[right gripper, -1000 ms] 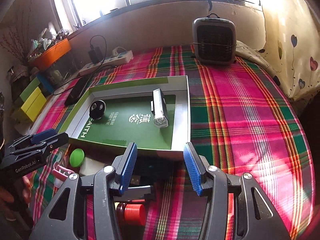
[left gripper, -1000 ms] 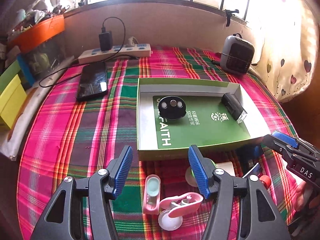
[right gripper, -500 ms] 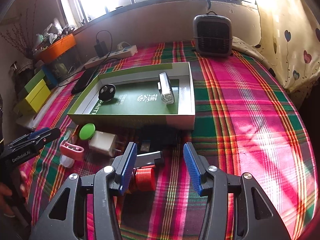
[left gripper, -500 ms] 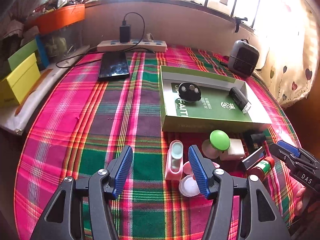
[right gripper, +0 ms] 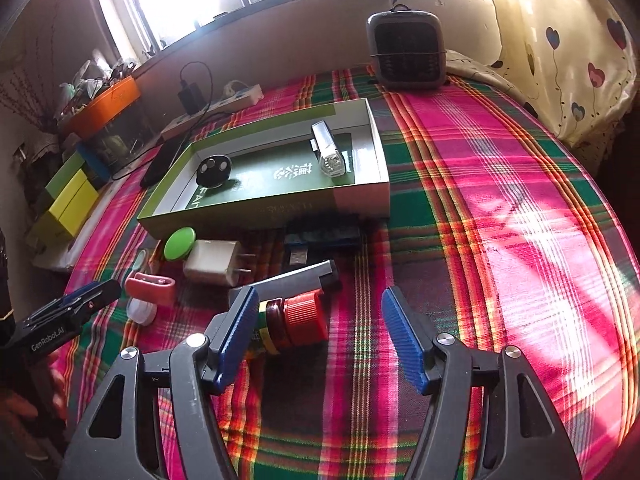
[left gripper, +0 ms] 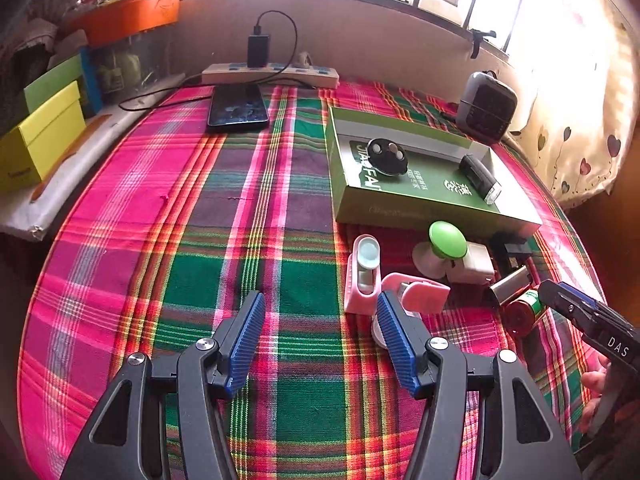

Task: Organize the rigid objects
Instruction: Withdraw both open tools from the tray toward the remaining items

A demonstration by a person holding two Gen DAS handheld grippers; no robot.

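Lying beside the opening right tongs' point(right gripper: 318, 312) left pad: red-capped bottle point(right gripper: 294, 320).

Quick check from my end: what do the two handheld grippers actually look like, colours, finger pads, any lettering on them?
Both look alike: black plastic frames with triangular cut-outs and silver screw heads, each finger faced with a ribbed blue pad. The left gripper shows white "GenRobot.AI" lettering on its side in the right wrist view. The right gripper shows white "DAS" lettering in the left wrist view. No cables or sleeves are visible.

A pink, green and red plaid cloth point(left gripper: 240, 240) carries a green box point(left gripper: 400, 196) and a red-capped bottle point(right gripper: 296, 320).
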